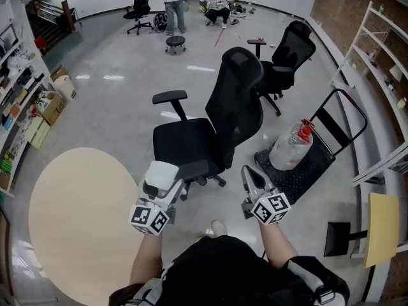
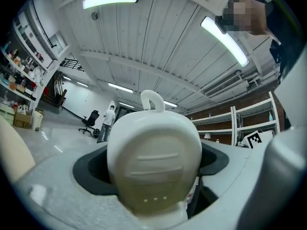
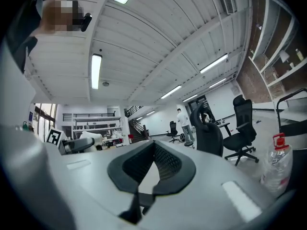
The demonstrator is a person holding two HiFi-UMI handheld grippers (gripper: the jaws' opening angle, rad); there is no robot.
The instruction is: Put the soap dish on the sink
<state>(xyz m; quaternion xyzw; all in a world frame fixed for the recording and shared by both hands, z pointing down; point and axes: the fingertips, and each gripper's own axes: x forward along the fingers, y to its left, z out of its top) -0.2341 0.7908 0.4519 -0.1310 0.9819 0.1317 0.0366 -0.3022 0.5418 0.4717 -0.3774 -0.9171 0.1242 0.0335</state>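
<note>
White soap dish (image 2: 153,166) gripped, left claw (image 1: 162,185)

We see a black office chair (image 1: 210,132) just ahead of the left gripper (image 1: 160,182) and the right gripper (image 1: 253,178). A round pale table (image 1: 76,222) lies to the left of the left gripper. Ahead and to the right of the right gripper, a clear bottle (image 1: 292,146) with a red cap rests on a black cart (image 1: 306,171). Far beyond are a second chair (image 1: 287,56), a stool (image 1: 175,42) and two people (image 1: 173,2).
</note>
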